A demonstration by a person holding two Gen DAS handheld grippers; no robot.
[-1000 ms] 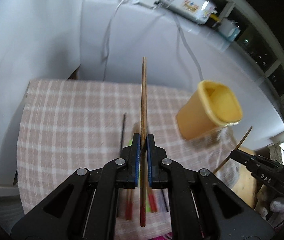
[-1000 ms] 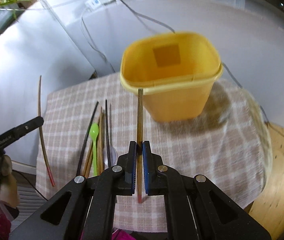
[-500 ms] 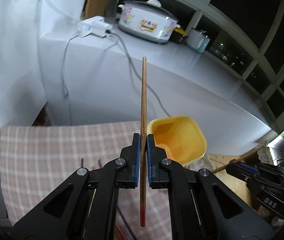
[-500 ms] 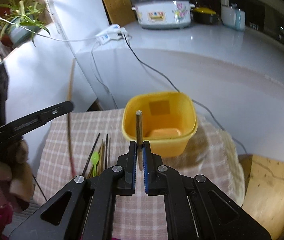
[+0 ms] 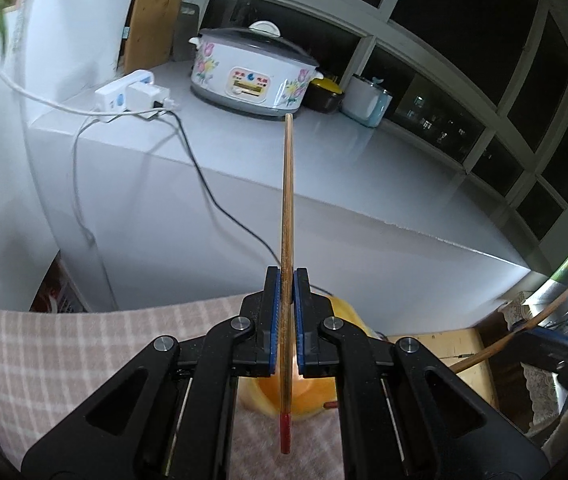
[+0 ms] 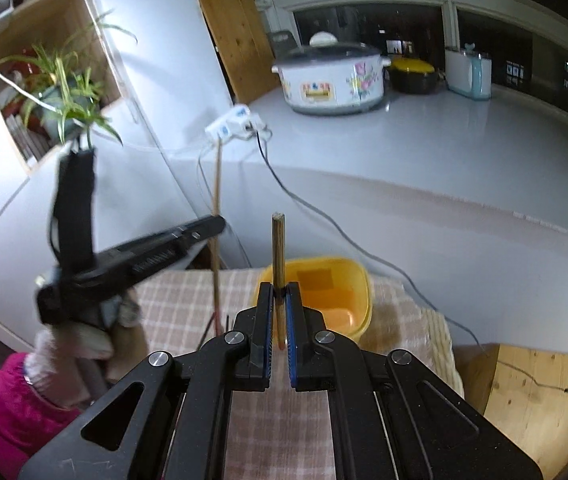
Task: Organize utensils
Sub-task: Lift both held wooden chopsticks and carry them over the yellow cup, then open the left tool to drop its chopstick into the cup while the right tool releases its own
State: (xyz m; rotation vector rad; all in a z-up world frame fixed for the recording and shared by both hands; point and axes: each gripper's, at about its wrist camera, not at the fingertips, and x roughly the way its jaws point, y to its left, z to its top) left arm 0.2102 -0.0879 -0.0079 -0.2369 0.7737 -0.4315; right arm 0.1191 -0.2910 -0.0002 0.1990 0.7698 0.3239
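My left gripper (image 5: 286, 280) is shut on a wooden chopstick (image 5: 287, 200) with a red lower tip, held upright. The yellow container (image 5: 347, 312) sits right behind and below its fingers, mostly hidden. My right gripper (image 6: 279, 292) is shut on a second wooden chopstick (image 6: 278, 248), also upright, just in front of the open yellow container (image 6: 323, 292). The left gripper (image 6: 132, 264) and its chopstick (image 6: 216, 220) show in the right wrist view, to the left of the container. A few dark utensil tips (image 6: 220, 324) lie on the checked cloth (image 6: 188, 300).
A grey counter (image 6: 423, 148) behind the table holds a flowered cooker (image 6: 329, 78), a power strip (image 6: 232, 122) with cables, and small appliances. A potted plant (image 6: 64, 100) stands on a shelf at the left. A wooden surface (image 6: 531, 392) lies at the right.
Both grippers have risen and tilted upward with their chopsticks. The container has dropped low in both views, and the left gripper has swung toward it.
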